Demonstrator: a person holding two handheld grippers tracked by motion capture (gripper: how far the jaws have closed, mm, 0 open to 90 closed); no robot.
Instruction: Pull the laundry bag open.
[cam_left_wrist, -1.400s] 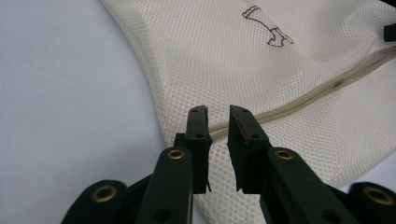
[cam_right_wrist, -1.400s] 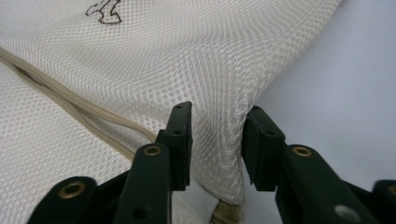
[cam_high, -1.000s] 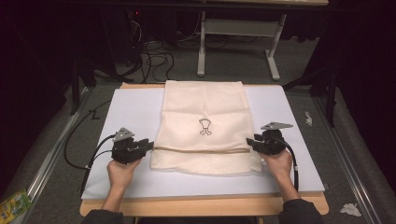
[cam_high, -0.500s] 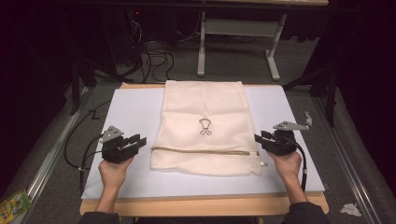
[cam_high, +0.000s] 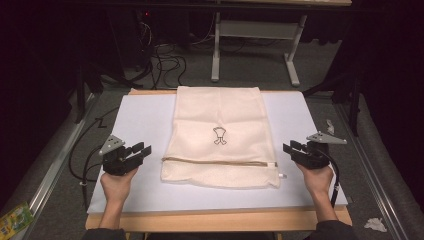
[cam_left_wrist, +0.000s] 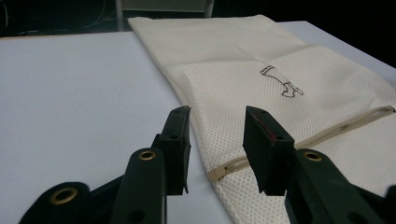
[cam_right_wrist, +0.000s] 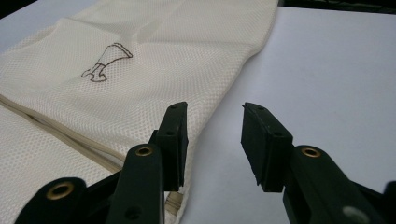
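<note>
A cream mesh laundry bag (cam_high: 220, 135) lies flat in the middle of the white board (cam_high: 140, 115), with a small dark emblem (cam_high: 219, 136) on it and a zipper (cam_high: 220, 160) running across near its front end. My left gripper (cam_high: 141, 150) is open, a short way left of the bag's zipper end (cam_left_wrist: 224, 171), and holds nothing. My right gripper (cam_high: 291, 148) is open too, just right of the bag's right edge (cam_right_wrist: 224, 100), with white board between its jaws. In the gripper views the left gripper (cam_left_wrist: 217, 144) and the right gripper (cam_right_wrist: 214, 140) both show wide gaps.
The white board rests on a wooden table (cam_high: 215, 220). A metal table frame (cam_high: 255, 45) and cables (cam_high: 165, 57) stand on the floor beyond. A crumpled scrap (cam_high: 375, 224) lies at the lower right and a green packet (cam_high: 12, 220) at the lower left.
Both grippers have drawn outward from the bag's front corners, the left one leftward and the right one rightward. The bag lies as before.
</note>
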